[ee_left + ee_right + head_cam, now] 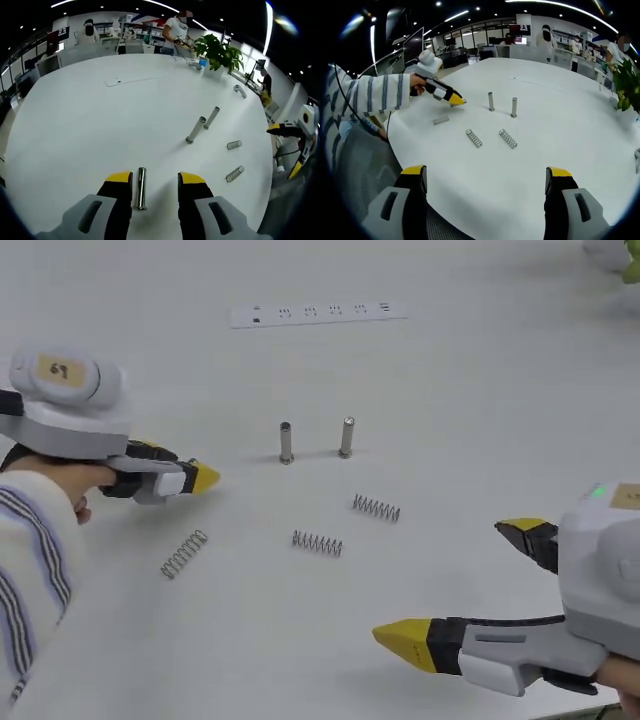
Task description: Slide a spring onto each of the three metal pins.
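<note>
Right gripper (452, 581) is hovering with jaws spread wide. Left gripper (155, 177) is straddling a lying pin (141, 187), jaws parted.

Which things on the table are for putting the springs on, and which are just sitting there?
For the job: left upright pin; right upright pin; flat pin, lying inside the open left gripper; left spring; middle spring; right spring.
Just lying about: power strip; potted plant.
</note>
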Demonstrator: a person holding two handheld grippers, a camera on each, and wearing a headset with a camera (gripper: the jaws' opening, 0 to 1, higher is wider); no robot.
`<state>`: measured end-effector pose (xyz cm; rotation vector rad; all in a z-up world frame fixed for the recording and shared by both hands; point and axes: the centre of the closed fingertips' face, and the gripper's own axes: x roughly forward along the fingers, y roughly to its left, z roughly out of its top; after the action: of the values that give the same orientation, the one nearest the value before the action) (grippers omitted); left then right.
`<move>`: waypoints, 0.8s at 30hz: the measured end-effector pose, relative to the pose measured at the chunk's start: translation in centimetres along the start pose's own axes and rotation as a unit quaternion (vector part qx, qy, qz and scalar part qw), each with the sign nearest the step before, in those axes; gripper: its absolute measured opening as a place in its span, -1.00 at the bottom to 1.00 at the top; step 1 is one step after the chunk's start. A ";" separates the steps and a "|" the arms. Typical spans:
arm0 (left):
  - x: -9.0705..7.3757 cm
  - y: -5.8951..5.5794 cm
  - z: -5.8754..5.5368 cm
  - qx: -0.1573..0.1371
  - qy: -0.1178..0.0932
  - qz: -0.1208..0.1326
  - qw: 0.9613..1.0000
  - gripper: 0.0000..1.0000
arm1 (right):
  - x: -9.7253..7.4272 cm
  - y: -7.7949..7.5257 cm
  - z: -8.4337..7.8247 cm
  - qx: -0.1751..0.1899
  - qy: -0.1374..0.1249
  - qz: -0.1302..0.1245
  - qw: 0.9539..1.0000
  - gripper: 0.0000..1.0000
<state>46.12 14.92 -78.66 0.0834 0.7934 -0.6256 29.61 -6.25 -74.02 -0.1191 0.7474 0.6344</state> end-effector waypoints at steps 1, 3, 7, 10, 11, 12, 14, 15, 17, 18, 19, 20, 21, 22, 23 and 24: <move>0.1 0.1 0.0 -0.001 -0.001 0.001 1.000 -0.44 | 0.0 -0.2 -0.1 0.000 0.004 -0.005 1.000 0.95; 0.2 0.3 0.1 -0.002 -0.001 0.003 1.000 -0.47 | 0.0 -0.3 -0.2 0.001 0.005 -0.006 1.000 0.95; 0.5 0.6 -0.1 -0.009 0.004 0.004 1.000 -0.51 | -0.1 -0.5 -0.1 0.009 0.001 -0.009 1.000 0.95; 0.6 0.6 -0.3 -0.015 0.006 0.002 1.000 -0.57 | -0.1 -0.6 -0.1 0.010 0.001 -0.010 1.000 0.95; 0.7 0.6 -0.3 -0.015 0.006 0.003 1.000 -0.59 | -0.1 -0.6 -0.1 0.010 0.001 -0.010 1.000 0.95; 0.7 0.6 -0.3 -0.016 0.006 0.004 1.000 -0.61 | -0.1 -0.6 -0.1 0.011 0.002 -0.010 1.000 0.95; 0.8 0.6 -0.2 -0.017 0.005 0.004 1.000 -0.64 | -0.1 -0.6 -0.3 0.011 0.006 -0.009 1.000 0.95; 0.9 0.6 -0.3 -0.017 0.005 0.003 1.000 -0.65 | -0.1 -0.6 -0.3 0.011 0.007 -0.009 1.000 0.94; 1.0 0.6 -0.3 -0.018 0.007 0.004 1.000 -0.67 | 0.0 -0.5 -0.3 0.012 0.008 -0.008 1.000 0.94; 1.1 0.7 -0.4 -0.018 0.008 0.005 1.000 -0.69 | 0.0 -0.5 -0.3 0.012 0.007 -0.007 1.000 0.94; 1.1 0.7 -0.5 -0.019 0.010 0.006 1.000 -0.69 | 0.0 -0.4 -0.2 0.011 0.004 -0.006 1.000 0.94; 1.2 0.7 -0.6 -0.016 0.011 0.006 1.000 -0.69 | 0.0 -0.3 -0.1 0.010 0.001 -0.005 1.000 0.94; 1.2 0.7 -0.6 -0.013 0.012 0.005 1.000 -0.69 | -0.1 -0.3 0.0 0.011 0.001 -0.004 1.000 0.95; 1.2 0.7 -0.6 -0.011 0.013 0.006 1.000 -0.69 | -0.1 -0.3 0.0 0.011 0.000 -0.004 1.000 0.95; 1.3 0.7 -0.7 -0.008 0.014 0.006 1.000 -0.70 | -0.1 -0.3 0.0 0.011 0.000 -0.004 1.000 0.95; 1.3 0.7 -0.7 -0.007 0.014 0.008 1.000 -0.72 | -0.1 -0.3 0.1 0.010 -0.001 -0.005 1.000 0.95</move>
<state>46.74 15.09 -80.16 0.0856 0.8239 -0.6050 29.80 -6.52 -73.99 -0.1028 0.7515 0.6175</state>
